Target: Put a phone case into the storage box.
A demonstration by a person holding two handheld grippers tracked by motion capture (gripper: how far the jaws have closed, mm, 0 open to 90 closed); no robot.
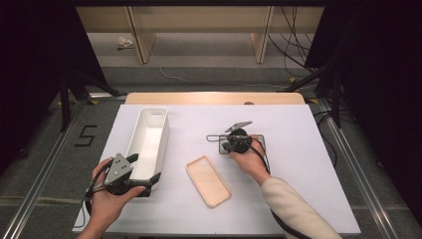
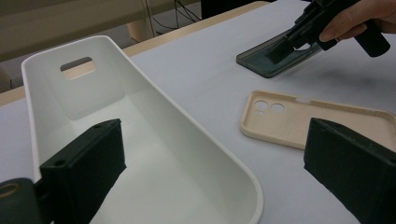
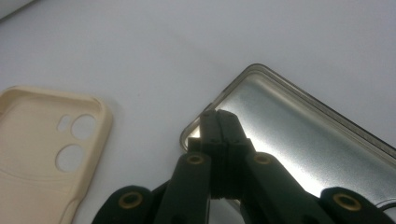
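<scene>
A smoky dark phone case [image 1: 261, 140] lies right of the table's middle. My right gripper [image 1: 226, 145] is shut at one of its corners, the jaws pressed together with the rim [image 3: 243, 77] seemingly pinched between them. The left gripper view shows that gripper [image 2: 276, 52] slanting down into the dark case [image 2: 261, 63]. A beige phone case [image 1: 208, 180] lies hollow side up near the front, camera holes [image 3: 77, 140] showing. My left gripper [image 1: 147, 169] is open astride the near end of a long white bin [image 1: 160, 130]: one jaw inside it, the other outside over the tabletop.
The white bin [image 2: 140, 79] holds nothing and has a handle slot [image 2: 77, 66] in its far end. A white sheet [image 1: 298, 164] covers the table, with bare room at the right and back. Cables lie on the floor beyond the table's wooden far edge [image 1: 214, 97].
</scene>
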